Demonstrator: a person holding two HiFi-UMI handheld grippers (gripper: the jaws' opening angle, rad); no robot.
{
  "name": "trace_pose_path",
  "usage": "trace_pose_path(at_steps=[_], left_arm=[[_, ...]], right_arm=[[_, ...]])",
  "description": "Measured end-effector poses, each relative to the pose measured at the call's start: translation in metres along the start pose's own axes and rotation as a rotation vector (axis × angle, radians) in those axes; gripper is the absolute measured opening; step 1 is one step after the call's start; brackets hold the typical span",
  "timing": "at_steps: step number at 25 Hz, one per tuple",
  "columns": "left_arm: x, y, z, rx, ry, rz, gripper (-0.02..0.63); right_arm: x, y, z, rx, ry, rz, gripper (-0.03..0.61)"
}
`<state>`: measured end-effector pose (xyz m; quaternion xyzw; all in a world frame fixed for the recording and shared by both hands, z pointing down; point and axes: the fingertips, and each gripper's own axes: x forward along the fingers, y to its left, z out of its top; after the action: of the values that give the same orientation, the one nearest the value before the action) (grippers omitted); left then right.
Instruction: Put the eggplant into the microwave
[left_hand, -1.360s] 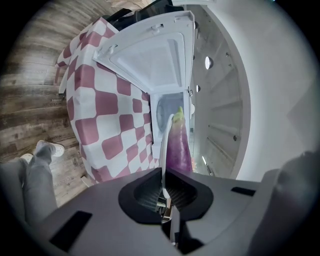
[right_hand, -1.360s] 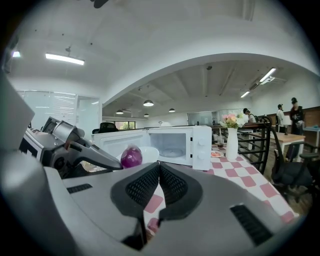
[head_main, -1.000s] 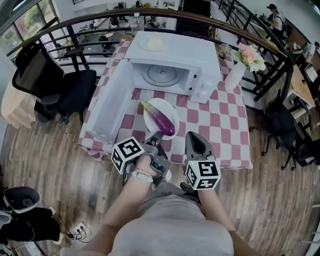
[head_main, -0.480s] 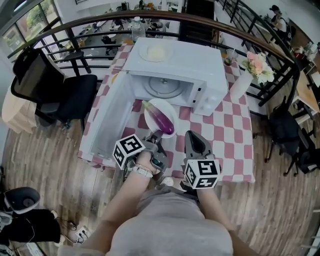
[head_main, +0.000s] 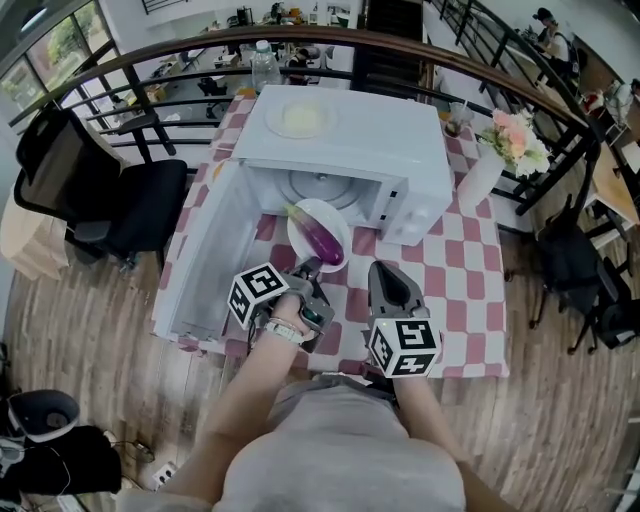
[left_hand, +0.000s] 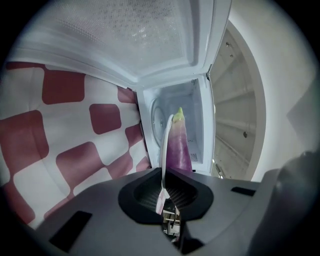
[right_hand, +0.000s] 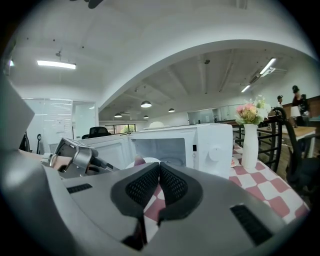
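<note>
At centre of the head view, left gripper (head_main: 310, 268) fingers were clenched on the rim of the round white plate (head_main: 300, 218) carrying the purple eggplant (head_main: 326, 241), at the mouth of the open white microwave (head_main: 350, 140). Right gripper (head_main: 388, 282) fingers were closed and empty. Carry-in step, I'd say; next: slide the plate inside level, then release.

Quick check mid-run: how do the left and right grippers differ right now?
The left gripper is clamped on the rim of the white plate carrying the eggplant; the right gripper is shut on nothing. The left gripper looks straight into the open microwave cavity; the right gripper faces the microwave's front from beside the plate, touching nothing. Shared: both have their jaws together.
</note>
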<state>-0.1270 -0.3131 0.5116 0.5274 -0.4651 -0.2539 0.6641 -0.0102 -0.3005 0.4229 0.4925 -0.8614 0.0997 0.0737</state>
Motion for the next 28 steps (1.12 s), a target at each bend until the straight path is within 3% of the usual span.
trace_pose_path(at_steps=[14,23,28], left_arm=[[0.042,0.014,0.028,0.014,-0.014,0.026,0.018],[0.063,0.022,0.039,-0.010,-0.007,0.019,0.018],[0.077,0.025,0.047,-0.008,0.005,0.016,0.018]], right_arm=[[0.033,-0.011,0.004,-0.066,-0.009,0.011,0.026],[0.047,-0.003,-0.013,-0.029,0.020,0.031,0.026],[0.054,-0.002,-0.010,-0.060,0.016,0.029,0.026]])
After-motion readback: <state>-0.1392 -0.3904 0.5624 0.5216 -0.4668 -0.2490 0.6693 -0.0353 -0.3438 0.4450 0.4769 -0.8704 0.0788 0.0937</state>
